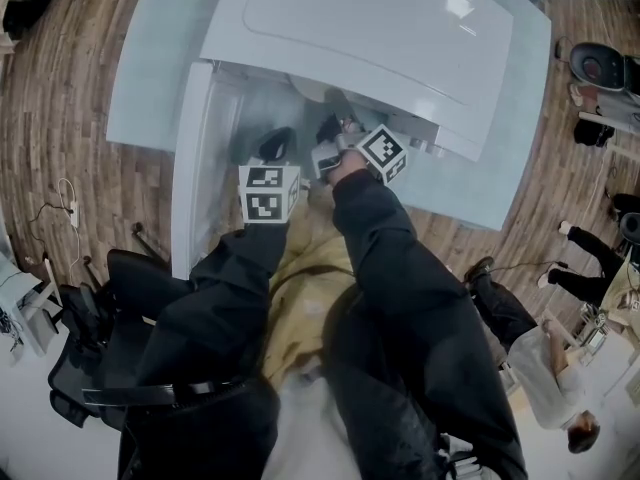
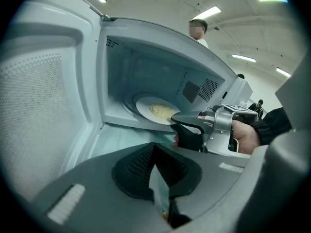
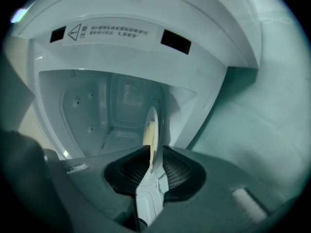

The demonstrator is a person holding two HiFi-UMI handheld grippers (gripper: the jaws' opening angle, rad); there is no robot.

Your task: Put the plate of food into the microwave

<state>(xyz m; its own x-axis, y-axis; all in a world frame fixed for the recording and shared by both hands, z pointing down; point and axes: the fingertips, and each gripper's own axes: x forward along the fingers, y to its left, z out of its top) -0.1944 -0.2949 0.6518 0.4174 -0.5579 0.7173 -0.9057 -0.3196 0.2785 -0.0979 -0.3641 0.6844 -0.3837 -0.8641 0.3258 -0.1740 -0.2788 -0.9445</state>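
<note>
— What is seen round the edges in the head view?
— A wooden floor (image 1: 60, 98) is shown beneath a pale table (image 1: 140, 78). A black chair (image 1: 100, 368) is placed at lower left, and a person in a white top (image 1: 550, 378) is seen at lower right.
— And overhead?
— Strip lights (image 2: 209, 12) are mounted on the ceiling.

From here the microwave (image 1: 400, 28) shows a smooth, glossy white shell (painted metal or plastic, I cannot tell), and it catches the ceiling lights. The inner face of its door (image 2: 43, 106) is matt and finely perforated. The plate (image 2: 158, 111) looks white and smooth with a glazed sheen. The pads of the left gripper (image 2: 155, 174) and right gripper (image 3: 153, 169) are matt black and finely ribbed, set in matt grey plastic. The floor (image 1: 60, 88) is wood-grain planking with a low sheen. My sleeves (image 1: 400, 268) are dark matt cloth.
</note>
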